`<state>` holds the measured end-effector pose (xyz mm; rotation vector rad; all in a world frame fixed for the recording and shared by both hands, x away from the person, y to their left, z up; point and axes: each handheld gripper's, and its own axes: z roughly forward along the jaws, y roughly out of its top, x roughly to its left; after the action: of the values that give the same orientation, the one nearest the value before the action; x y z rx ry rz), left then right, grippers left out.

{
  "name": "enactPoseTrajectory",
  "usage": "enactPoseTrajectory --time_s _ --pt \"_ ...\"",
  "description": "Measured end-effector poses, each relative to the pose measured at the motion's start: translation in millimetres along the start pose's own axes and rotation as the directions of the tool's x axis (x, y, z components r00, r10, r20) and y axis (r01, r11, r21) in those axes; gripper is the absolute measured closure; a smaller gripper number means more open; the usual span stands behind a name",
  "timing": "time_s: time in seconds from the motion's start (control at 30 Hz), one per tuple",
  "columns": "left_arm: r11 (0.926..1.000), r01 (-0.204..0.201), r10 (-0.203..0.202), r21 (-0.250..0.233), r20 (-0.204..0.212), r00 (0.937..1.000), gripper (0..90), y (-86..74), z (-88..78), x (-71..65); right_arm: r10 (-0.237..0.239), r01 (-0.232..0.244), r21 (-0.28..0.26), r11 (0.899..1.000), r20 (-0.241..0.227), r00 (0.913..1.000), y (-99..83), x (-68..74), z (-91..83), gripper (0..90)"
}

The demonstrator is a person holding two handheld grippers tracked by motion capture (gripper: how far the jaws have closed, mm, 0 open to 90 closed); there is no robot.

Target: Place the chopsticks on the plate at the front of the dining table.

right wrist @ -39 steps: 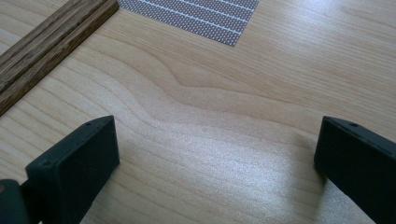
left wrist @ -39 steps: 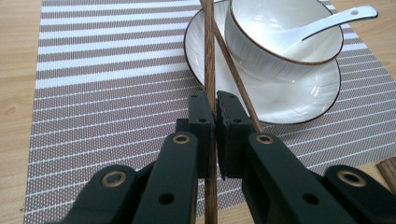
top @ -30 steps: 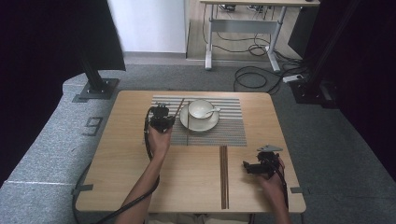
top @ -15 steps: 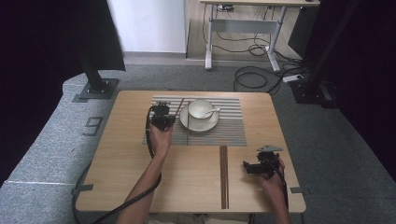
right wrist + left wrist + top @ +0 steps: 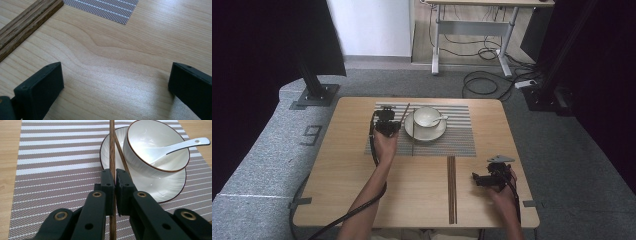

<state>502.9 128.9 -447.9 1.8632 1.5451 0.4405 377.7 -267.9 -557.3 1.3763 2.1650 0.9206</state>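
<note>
The left gripper point(image 5: 115, 173) has its jaws drawn in tight on a chopstick point(image 5: 112, 150) — the stick runs straight up between the pads toward 12 o'clock. A second chopstick point(image 5: 121, 157) slants off from just above the jaws toward 1 o'clock, lying against the saucer point(image 5: 172, 187) rim; whether the pads pinch it too is hard to tell. Both sticks are cut off at the frame's top edge, and the gripped one passes out of sight behind the jaws lower down.

In the high view the left gripper point(image 5: 387, 122) sits over the striped mat point(image 5: 462, 142), at 9 o'clock from the bowl point(image 5: 427, 116). The spoon point(image 5: 439, 119) rests in the bowl with its handle out toward 3 o'clock.

The right gripper point(image 5: 116, 77) stands wide open over bare table point(image 5: 107, 50), nothing between its jaws. From above, the right gripper point(image 5: 484, 179) rests near the table's lower right, just at 3 o'clock from another pair of chopsticks point(image 5: 451, 190) — their far ends show at 10 o'clock in its own view.
</note>
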Motion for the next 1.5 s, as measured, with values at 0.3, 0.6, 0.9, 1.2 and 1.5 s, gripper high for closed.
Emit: enactPoseTrajectory --time_s 0.3,0.6,0.9,1.2,1.5 --pt "0.9997 0.021 -0.021 0.014 0.001 0.9998 85.1 6.0 7.7 0.8 0.0 0.0 0.0 1.0 0.0 1.0 0.0 0.0 0.0 0.0" --pt "0.9993 0.029 -0.029 0.023 -0.004 0.9996 85.1 12.6 14.3 1.1 0.0 0.0 0.0 1.0 0.0 1.0 0.0 0.0 0.0 0.0" --pt "0.9985 0.045 -0.045 0.031 0.001 0.999 85.1 13.4 23.7 -1.5 0.0 0.0 0.0 1.0 0.0 1.0 0.0 0.0 0.0 0.0" --pt "0.9967 0.059 -0.059 0.057 -0.007 0.9983 85.1 8.0 40.4 -4.1 -0.001 0.001 0.0 1.0 -0.001 1.0 0.0 0.1 0.0 0.0" --pt "0.9936 0.066 -0.064 0.091 -0.021 0.9977 85.0 2.2 54.5 -4.4 -0.002 0.002 0.0 1.0 -0.002 1.0 -0.1 0.1 -0.1 0.0"
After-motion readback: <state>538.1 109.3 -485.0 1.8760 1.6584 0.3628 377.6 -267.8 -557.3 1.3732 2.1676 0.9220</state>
